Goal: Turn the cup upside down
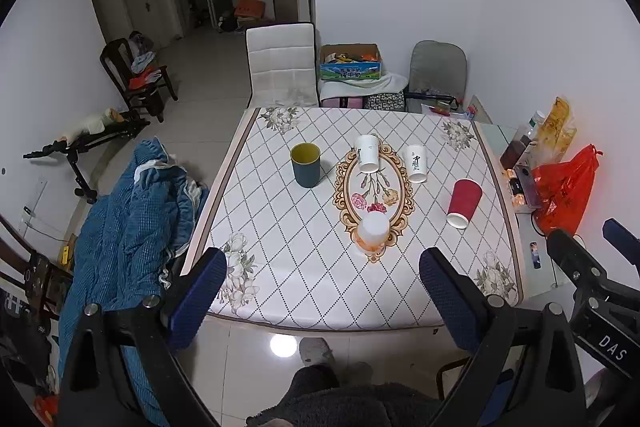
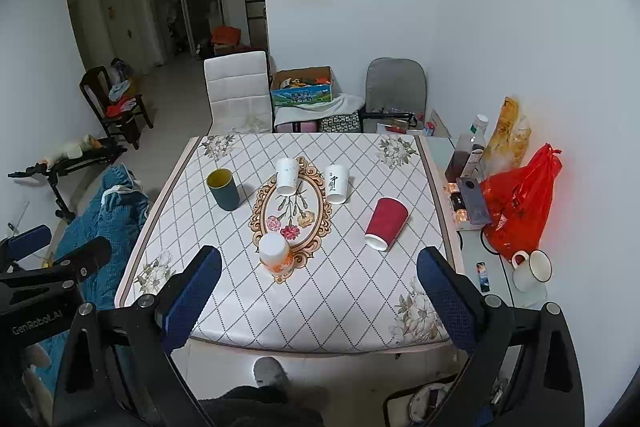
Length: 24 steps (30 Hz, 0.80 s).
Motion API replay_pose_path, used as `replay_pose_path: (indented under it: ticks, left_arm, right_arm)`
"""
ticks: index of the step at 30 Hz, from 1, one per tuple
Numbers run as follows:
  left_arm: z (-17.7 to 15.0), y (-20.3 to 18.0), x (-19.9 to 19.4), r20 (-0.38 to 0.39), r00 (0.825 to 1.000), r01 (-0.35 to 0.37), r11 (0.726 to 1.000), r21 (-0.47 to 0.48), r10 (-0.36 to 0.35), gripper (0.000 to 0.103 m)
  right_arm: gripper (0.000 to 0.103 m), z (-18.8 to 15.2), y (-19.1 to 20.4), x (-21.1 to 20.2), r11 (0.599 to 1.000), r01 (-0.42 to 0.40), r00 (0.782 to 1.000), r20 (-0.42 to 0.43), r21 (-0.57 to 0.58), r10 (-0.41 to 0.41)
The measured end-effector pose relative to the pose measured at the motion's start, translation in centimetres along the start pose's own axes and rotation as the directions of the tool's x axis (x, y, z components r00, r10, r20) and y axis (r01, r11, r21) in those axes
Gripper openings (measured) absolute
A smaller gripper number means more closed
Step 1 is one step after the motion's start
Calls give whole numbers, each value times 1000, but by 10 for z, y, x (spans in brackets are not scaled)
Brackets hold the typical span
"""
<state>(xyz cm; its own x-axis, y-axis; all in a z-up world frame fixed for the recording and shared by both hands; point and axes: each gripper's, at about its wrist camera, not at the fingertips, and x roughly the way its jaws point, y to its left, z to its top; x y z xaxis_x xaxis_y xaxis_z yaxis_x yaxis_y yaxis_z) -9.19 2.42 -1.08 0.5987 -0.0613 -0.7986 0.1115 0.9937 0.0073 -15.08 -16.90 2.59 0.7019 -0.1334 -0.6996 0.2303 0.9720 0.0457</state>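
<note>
Both tongs hung back over the near edge of the worktop [image 1: 280, 227], above the floor, and neither had gone near a cup. The left tongs [image 1: 324, 291] stood wide with nothing between them, and the right tongs [image 2: 320, 291] stood equally wide and bare.

Five cups stood well apart on the patterned cloth. Four of them, two white paper cups [image 1: 368, 153] at the far middle, a red cup [image 1: 464, 203] at the right and a white cup with an orange band [image 1: 374, 231] nearest, seemed already to rest mouth down. The dark green cup [image 1: 305, 165], yellow inside, stood upright at the far left with its mouth open to the ceiling, so it was most likely the one left to turn.

The step in hand looked like the reach before any grasp. The next move would call for the left tongs, being on that side, to travel out to the green cup, close on its wall and roll the wrist over.
</note>
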Motion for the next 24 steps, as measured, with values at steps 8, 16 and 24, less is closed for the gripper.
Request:
replay_pose_path:
  ticks: [8, 16, 24]
  left_arm:
    - [-3, 1, -2, -2, 1000, -1, 1000, -3, 1, 99]
    - [-5, 5, -4, 4, 1000, -9, 1000, -12, 10, 99]
    - [-4, 4, -4, 4, 1000, -11, 1000, -12, 11, 99]
  right_arm:
    - [100, 0, 0, -1, 1000, -2, 1000, -1, -3, 2]
    - [100, 1, -1, -5, 1000, -4, 1000, -8, -11, 4]
    - [100, 2, -4, 0, 1000, -9, 1000, -18, -12, 9]
